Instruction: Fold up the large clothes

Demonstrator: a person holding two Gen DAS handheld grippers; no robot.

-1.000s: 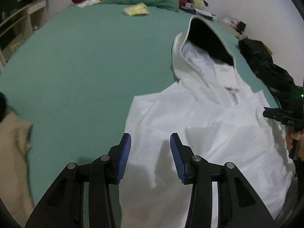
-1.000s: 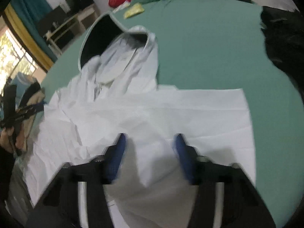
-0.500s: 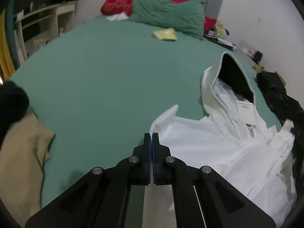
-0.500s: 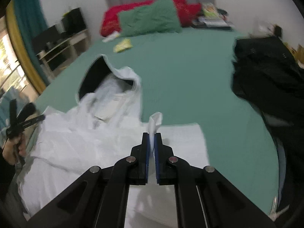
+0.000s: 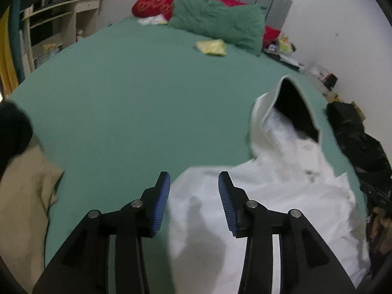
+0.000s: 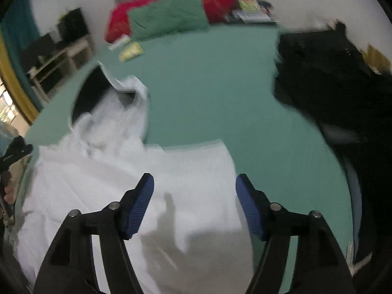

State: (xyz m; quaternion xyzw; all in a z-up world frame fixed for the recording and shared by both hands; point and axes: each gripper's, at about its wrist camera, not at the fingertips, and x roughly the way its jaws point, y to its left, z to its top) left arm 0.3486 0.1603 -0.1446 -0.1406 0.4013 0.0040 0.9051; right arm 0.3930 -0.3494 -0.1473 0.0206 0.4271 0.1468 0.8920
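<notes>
Left wrist view: thin, crinkly white hooded garment [image 5: 269, 196] lies on green bed [image 5: 134, 103], likely light and limp, best pinched at a hem corner; left tongs [image 5: 194, 186] and right tongs [image 6: 194, 188] gape empty.

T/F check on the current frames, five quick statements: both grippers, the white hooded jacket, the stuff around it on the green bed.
1. The left gripper is open, gripping nothing. True.
2. The right gripper is shut on the white hooded jacket. False: its jaws are wide apart, with the fabric lying below.
3. The jacket's hood has a dark lining. True.
4. A black garment lies on the green bed sheet apart from the jacket. True.
5. The green pillow lies on the jacket. False: it sits far off by the headboard.
</notes>
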